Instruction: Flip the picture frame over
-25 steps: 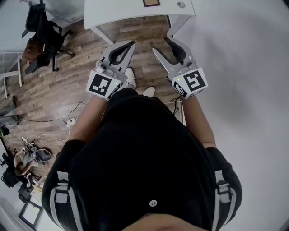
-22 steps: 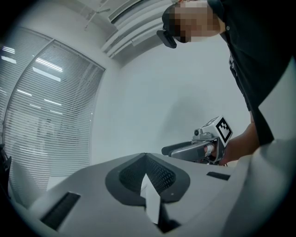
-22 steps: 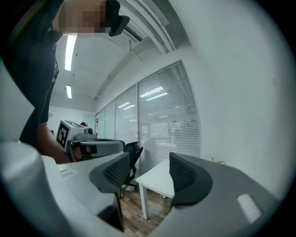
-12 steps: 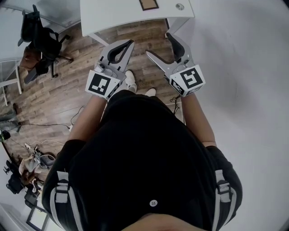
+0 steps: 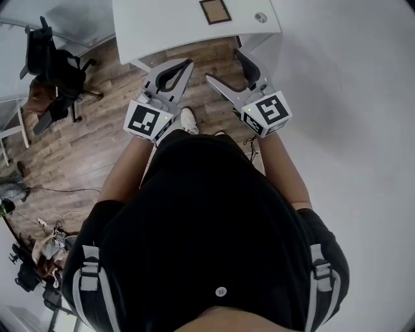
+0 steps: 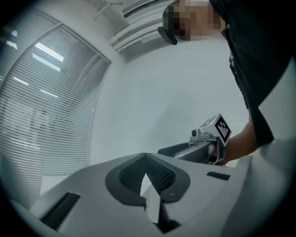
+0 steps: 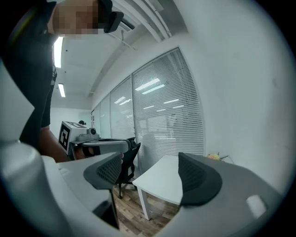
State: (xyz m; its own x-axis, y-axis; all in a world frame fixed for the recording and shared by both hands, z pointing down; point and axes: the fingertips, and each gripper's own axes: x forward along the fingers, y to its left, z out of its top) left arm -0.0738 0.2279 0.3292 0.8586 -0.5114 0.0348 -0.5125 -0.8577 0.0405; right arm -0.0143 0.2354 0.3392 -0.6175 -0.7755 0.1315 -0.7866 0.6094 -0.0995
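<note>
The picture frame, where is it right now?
In the head view the picture frame lies on the white table at the top centre, just left of a small round disc.

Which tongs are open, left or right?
The right tongs: their jaws have just been opening and stand wide apart, nothing between them. On the left tongs the jaws are pressed together, also empty.

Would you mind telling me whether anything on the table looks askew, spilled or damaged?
Nothing stands out: the picture frame lies flat on the white table, apart from a small round object, with no spill or damage visible.
</note>
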